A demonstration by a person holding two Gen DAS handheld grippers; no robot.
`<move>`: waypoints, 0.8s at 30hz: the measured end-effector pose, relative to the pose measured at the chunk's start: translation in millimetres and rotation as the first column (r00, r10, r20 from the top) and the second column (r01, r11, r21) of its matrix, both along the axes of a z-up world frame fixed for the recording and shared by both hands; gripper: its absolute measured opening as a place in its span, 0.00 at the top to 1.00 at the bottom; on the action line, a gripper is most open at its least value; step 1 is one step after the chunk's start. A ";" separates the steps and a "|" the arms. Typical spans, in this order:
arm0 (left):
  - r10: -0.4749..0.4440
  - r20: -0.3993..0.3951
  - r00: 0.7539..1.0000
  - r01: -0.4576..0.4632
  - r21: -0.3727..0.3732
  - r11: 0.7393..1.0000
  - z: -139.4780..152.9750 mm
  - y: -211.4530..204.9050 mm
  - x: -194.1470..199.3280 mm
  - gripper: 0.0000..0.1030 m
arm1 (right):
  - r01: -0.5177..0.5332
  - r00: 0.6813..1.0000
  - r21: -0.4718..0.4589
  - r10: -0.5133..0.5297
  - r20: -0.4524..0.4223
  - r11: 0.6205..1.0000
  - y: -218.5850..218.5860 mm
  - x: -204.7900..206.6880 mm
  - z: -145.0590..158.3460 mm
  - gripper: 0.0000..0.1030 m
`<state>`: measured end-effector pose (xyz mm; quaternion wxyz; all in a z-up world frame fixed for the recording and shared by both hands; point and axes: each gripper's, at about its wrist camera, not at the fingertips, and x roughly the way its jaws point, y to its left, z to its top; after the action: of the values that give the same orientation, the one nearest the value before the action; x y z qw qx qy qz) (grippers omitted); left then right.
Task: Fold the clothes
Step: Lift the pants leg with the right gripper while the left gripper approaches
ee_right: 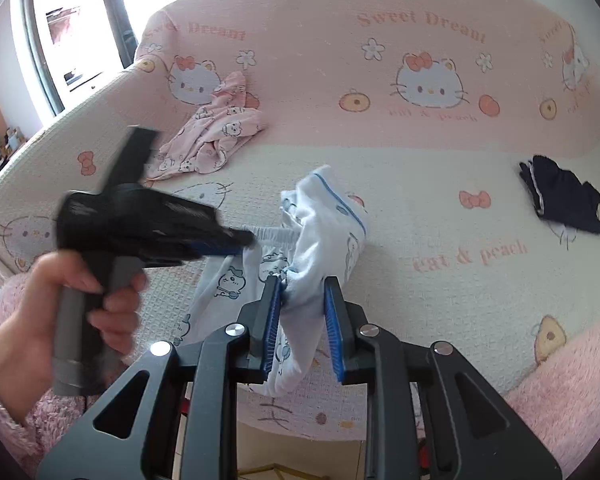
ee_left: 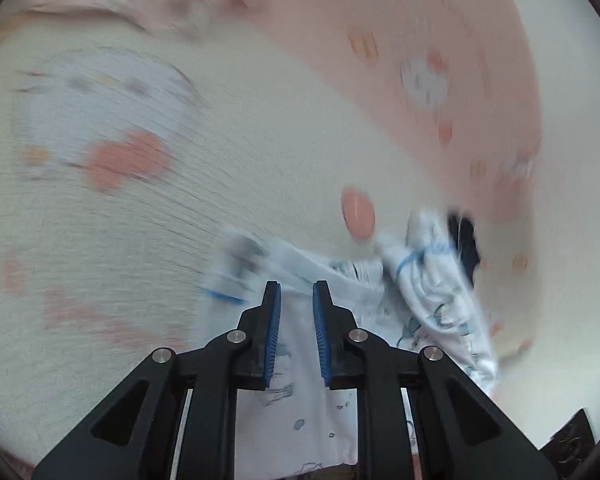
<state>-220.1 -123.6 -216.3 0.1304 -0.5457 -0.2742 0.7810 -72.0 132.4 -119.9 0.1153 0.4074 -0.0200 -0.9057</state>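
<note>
A white garment (ee_right: 332, 220) with blue trim and small cartoon prints hangs bunched above the sofa seat. My right gripper (ee_right: 303, 284) is shut on a thick fold of it, and cloth trails down between its blue pads. My left gripper (ee_right: 242, 242), held by a hand (ee_right: 20, 320), bites the garment's elastic waistband, which stretches taut toward the bunch. In the blurred left wrist view the white garment (ee_left: 296, 360) fills the narrow gap in my left gripper (ee_left: 296, 292).
A pink-and-cream cat-print cover (ee_right: 420, 184) drapes the sofa. A crumpled pink garment (ee_right: 208, 136) lies at the back left, and a dark garment (ee_right: 560, 196) at the right. Fluffy pink fabric (ee_right: 572, 380) sits at the lower right. A window (ee_right: 68, 40) is behind, left.
</note>
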 end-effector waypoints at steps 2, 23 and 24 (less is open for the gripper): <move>-0.033 0.006 0.999 0.033 -0.055 0.998 -1.1 3.7 2.2 0.82 | -0.011 1.000 0.005 0.011 -0.005 1.000 -1.4 -0.3 0.6 0.78; -0.160 -0.022 0.987 0.162 0.146 0.976 25.0 3.0 6.7 0.43 | -0.188 0.982 0.044 0.187 0.025 0.981 -27.7 7.9 -10.0 0.83; -0.175 -0.033 0.984 0.178 0.218 0.960 26.9 6.0 7.6 0.43 | -0.197 0.980 0.047 0.196 0.028 0.979 -29.4 8.7 -11.1 0.83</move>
<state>-212.4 -117.6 -189.4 0.2609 -0.5450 -0.3086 0.7346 -63.4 103.1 -131.0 0.1941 0.4205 0.0414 -0.8853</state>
